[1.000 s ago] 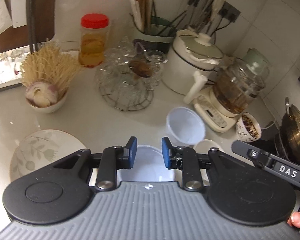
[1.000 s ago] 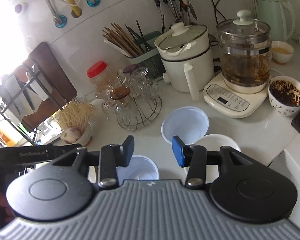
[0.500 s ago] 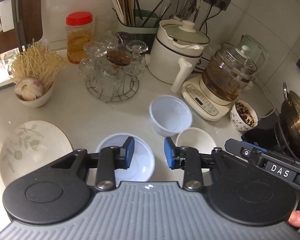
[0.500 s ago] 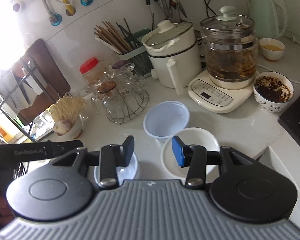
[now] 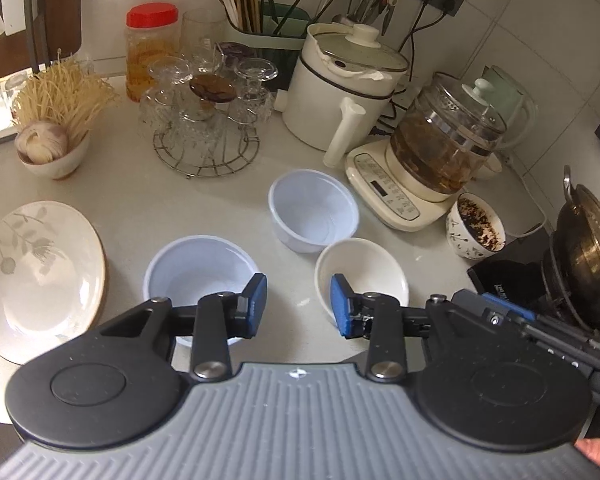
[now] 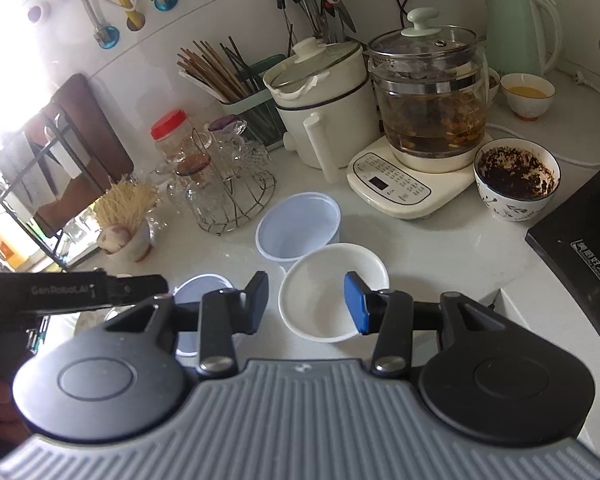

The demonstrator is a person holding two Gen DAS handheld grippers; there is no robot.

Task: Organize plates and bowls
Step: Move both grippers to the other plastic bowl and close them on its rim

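Note:
Three bowls stand close together on the white counter: a pale blue bowl [image 5: 198,268] at the near left, a taller pale blue bowl [image 5: 314,216] behind, and a white bowl [image 5: 360,276] at the near right. A leaf-patterned plate [image 5: 36,276] lies at the far left. My left gripper [image 5: 298,306] hovers over bare counter between the two near bowls, its jaws opening and empty. My right gripper [image 6: 308,304] is open above the white bowl [image 6: 328,292], which shows between its fingers with the pads off it. The taller blue bowl [image 6: 298,228] stands just beyond.
A wire rack of glasses [image 5: 206,120], a white electric pot [image 5: 340,92] and a glass kettle on its base [image 5: 440,148] line the back. A bowl of dark leaves [image 5: 476,228], a wok [image 5: 584,264] and a black cooktop [image 6: 580,248] crowd the right. A bowl of noodles [image 5: 56,120] sits back left.
The left jaws have widened and the left gripper has drawn away from the near blue bowl, now left of its fingers. The right gripper has shifted so the white bowl sits between its fingers.

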